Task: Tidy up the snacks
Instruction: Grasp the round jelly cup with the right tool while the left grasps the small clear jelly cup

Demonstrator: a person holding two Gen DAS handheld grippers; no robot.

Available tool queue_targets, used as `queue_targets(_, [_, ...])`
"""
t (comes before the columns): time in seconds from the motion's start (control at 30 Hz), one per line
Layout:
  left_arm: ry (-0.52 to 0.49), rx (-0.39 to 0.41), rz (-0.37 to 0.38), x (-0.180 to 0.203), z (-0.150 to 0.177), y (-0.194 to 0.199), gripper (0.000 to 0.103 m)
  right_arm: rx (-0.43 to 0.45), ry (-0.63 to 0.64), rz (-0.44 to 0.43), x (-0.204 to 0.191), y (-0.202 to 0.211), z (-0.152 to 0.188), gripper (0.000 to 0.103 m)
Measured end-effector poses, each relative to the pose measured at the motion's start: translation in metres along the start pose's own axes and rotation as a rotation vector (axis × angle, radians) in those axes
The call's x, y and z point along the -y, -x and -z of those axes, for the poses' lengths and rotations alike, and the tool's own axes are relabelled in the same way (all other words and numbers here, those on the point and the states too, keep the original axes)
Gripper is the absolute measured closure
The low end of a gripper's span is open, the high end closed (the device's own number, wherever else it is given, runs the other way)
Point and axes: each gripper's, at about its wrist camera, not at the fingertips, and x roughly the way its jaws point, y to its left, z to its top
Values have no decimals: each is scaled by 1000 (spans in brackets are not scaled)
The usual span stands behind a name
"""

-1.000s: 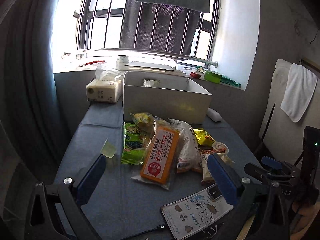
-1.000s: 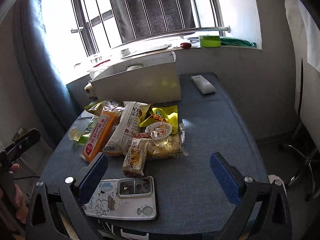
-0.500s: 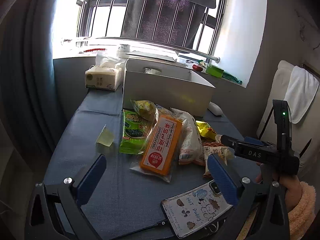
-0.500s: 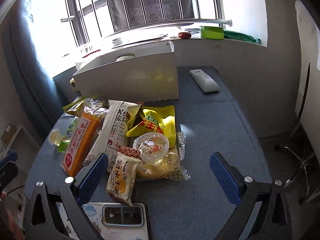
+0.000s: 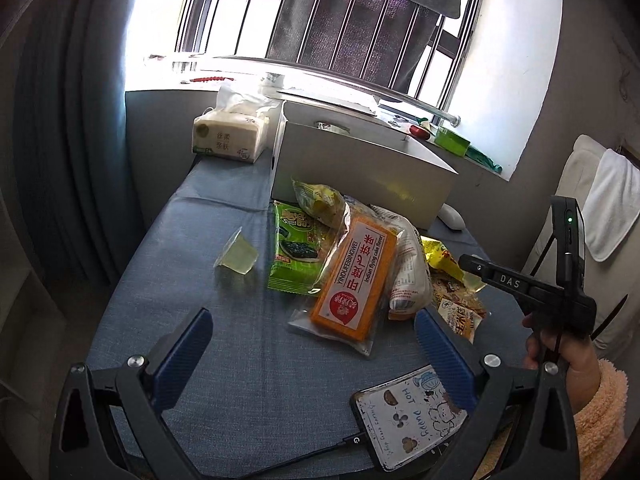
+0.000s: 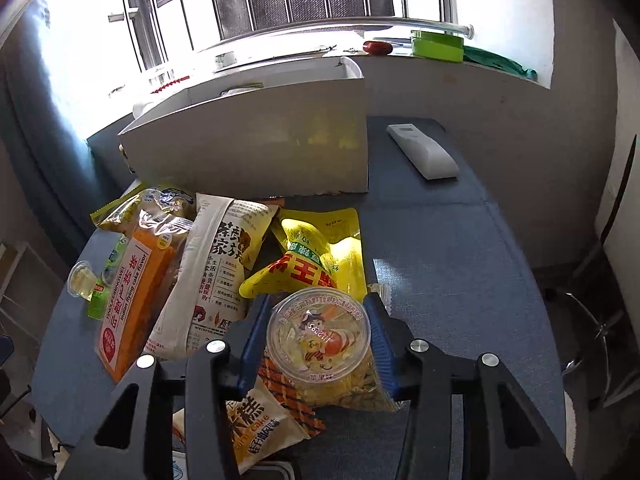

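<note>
White box (image 6: 256, 140) is standing at 12 o'clock of the snack pile. Orange cake pack (image 5: 354, 280) is lying centrally. Left gripper (image 5: 312, 354) is hovering wide open. Right gripper (image 6: 318, 338) is clamping jelly cup (image 6: 318, 334), at 5 o'clock of the pile.

**Right gripper closed in, left gripper spread wide**

The left gripper (image 5: 312, 354) sits low in the left wrist view, its blue-padded fingers (image 5: 182, 354) far apart at the lower left and lower right of the frame, with nothing between them. The right gripper (image 6: 318, 334) fills the lower centre of the right wrist view, its pads drawn close together. In the left wrist view it shows at the right edge, gripped by the person's right hand (image 5: 560, 356), with a fuzzy peach sleeve (image 5: 600, 412) at the wrist.
</note>
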Motion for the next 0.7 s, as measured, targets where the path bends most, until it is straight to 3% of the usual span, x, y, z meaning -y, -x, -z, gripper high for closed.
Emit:
queue_targets(0.13, [-24,-4,-9,-2,-5,-9,0,27,-29,-21,8,10,-8,52])
queue_targets(0.43, [-130,-73,-117,-25,-27,-62,0,46,-55,-85,17,41,5,52])
queue_targets(0.5, [-116,-86,-138,-34,-30,-75,0,56,-73,-101,21,49,13,52])
queue_targets(0.63, [11,-116,-101,-59,-39,-99,1,66,-111,-127,30,58,26,52])
queue_targets(0.7, [24,-125,-133,-64,-43,-112,1,59,-105,-129,30,58,30,52])
